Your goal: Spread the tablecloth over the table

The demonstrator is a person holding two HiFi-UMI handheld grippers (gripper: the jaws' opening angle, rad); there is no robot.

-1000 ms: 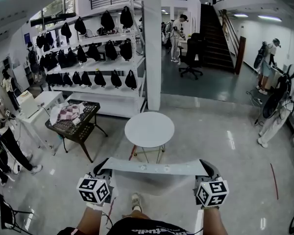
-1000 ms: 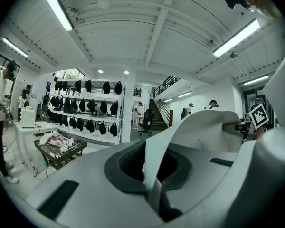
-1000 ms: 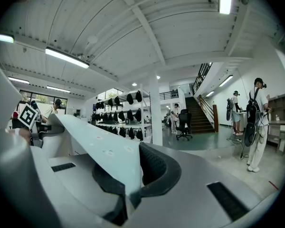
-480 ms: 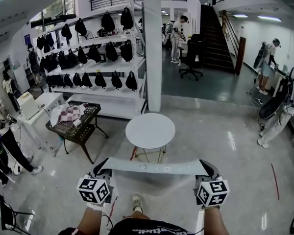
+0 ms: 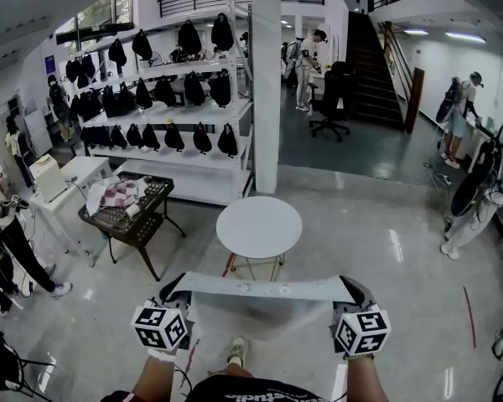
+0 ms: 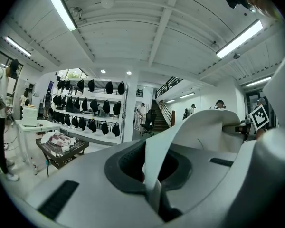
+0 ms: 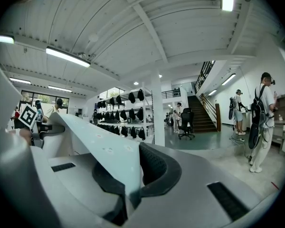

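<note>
Glossy floor [image 5: 377, 224]; round counter [image 5: 259, 226] at centre. Below, tablecloth [image 5: 264, 289] stretched between left gripper [image 5: 174, 291] and right gripper [image 5: 357, 291], both clamped on it.

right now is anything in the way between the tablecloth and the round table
Nothing visible. The tablecloth is stretched between the left hand-held gripper and the right hand-held gripper, with the round white table straight ahead. The dark cart stands off to the left.
</note>
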